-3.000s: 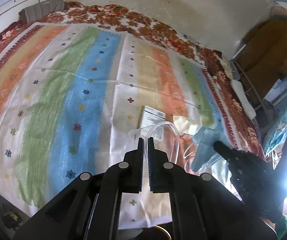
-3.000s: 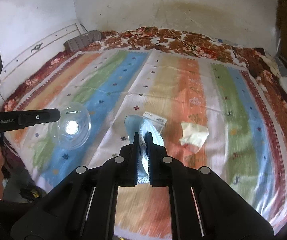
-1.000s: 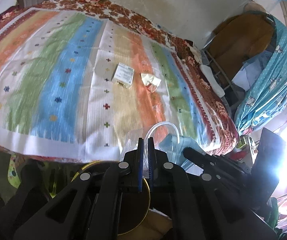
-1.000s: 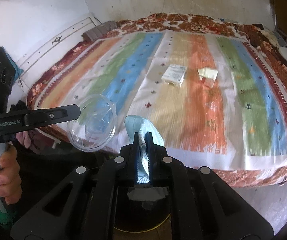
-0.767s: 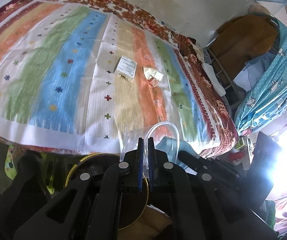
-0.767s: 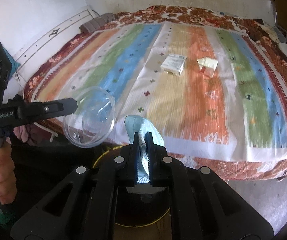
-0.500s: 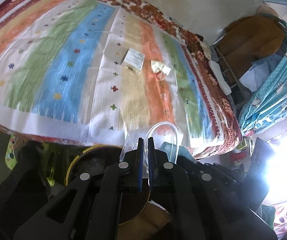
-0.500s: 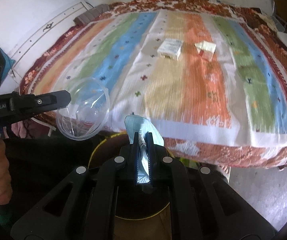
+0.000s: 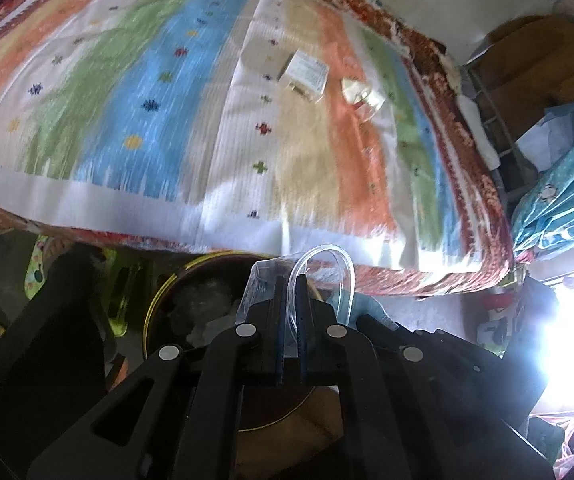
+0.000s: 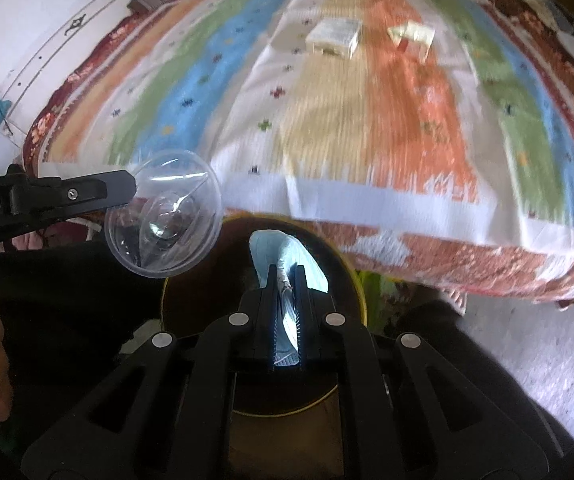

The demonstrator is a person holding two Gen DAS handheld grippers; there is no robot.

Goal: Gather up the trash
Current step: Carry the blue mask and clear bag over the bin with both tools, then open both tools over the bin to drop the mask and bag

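Left tongs [image 9: 291, 280] clamping clear cup [image 10: 163, 216], right tongs [image 10: 286, 272] clamping blue mask [image 10: 287, 256], above bin [image 10: 347, 276], box [image 10: 333, 36] on bed

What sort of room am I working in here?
Most likely a bedroom in a home: a bed under a striped bedspread, clothes and fabric piled by a rack, and a round bin on the floor at the bed's foot.

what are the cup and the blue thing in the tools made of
Cup: clear thin plastic, glossy; the bed shows through it and it glints. Blue thing in the right tool: looks like soft matte fabric, perhaps a face mask; it folds limply.
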